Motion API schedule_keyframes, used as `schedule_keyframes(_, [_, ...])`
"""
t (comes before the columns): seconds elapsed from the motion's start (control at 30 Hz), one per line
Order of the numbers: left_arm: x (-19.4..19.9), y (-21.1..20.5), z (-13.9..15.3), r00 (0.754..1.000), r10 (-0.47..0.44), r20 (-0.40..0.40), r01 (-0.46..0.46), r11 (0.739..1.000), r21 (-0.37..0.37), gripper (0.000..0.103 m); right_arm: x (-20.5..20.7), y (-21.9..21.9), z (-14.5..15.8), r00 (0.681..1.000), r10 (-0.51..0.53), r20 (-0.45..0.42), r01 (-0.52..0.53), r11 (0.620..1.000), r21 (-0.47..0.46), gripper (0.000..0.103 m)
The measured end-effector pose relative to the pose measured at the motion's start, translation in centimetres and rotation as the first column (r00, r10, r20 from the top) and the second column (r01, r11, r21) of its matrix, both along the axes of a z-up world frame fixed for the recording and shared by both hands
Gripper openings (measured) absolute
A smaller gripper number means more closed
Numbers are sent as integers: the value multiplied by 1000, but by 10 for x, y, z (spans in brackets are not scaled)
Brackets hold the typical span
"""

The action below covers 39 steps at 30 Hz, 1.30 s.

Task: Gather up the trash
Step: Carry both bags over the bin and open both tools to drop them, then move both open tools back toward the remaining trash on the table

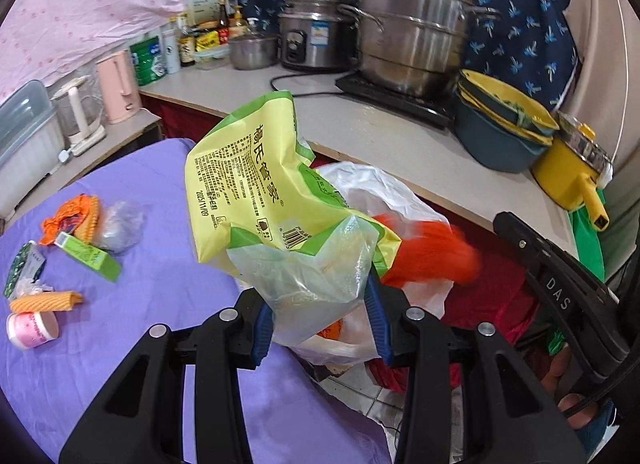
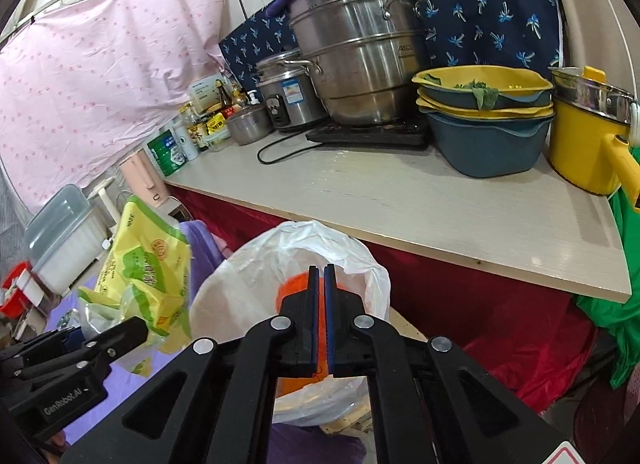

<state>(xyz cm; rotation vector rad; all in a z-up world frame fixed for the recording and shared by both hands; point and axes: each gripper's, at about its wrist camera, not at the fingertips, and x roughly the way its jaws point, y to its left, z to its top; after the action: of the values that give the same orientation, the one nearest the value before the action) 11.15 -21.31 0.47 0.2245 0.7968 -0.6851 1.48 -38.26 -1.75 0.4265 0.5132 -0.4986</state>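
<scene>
Left gripper (image 1: 320,320): my blue pads are closed partway onto a clear plastic bag (image 1: 308,276), and that crumpled film is bunched together with the lower end of a yellow-green food wrapper (image 1: 244,187), so both hang from my hold.
Right gripper (image 2: 321,320): my pads stand almost together with only a thin slit between; they seem to pinch the rim of the white trash bag (image 2: 352,260), though I cannot tell for certain how much film lies in the slit.
Where the trash is: held up in the air over the edge of the purple-covered table (image 1: 160,272), just beside and above the white trash bag's mouth, which shows something orange inside.
Wrapper's lie: its long axis runs up and away from my left gripper, open torn end highest and tilted toward the table side, barcode end lowest at my pads.
Doing this step well, as I judge it: bring the low end over the mouth first, keep the right gripper pulling the rim wide, and let go only once the tall upper end cannot topple outside.
Risk: the wrapper is wide and stiff, so it may catch on the rim.
Left to collect: orange foam netting (image 1: 76,219), a green box (image 1: 90,256) and a pink tub (image 1: 32,330) lie on the purple cloth.
</scene>
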Motion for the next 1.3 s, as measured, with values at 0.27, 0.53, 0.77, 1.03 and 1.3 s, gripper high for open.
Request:
schedule_keyframes(0.27, [9,-26,-25,997,-39,-66,41,999,33,45,-3,-1,-5,1000,-3,-1,3,1000,12,3])
schedule_keyframes(0.53, [8,-26,-26,1000,-6,-16,7,999,54,71,-4,-1,-7,1000,-12,-1,12,1000,25,8])
schedule_keyframes(0.77, [8,-16,-19,1000,25,-4,-25,999,38,76,-5,7,-1,1000,-7,13,6,1000,10,35])
schedule_keyframes(1.03, [12,6,-8,997,78,10,-78,997,19,76,3,25,8,999,33,12,-33,999,-7,37])
schedule_keyframes(1.3, [24,45,-1,988,155,17,-155,988,5,76,21,59,12,994,106,7,-106,994,-24,42])
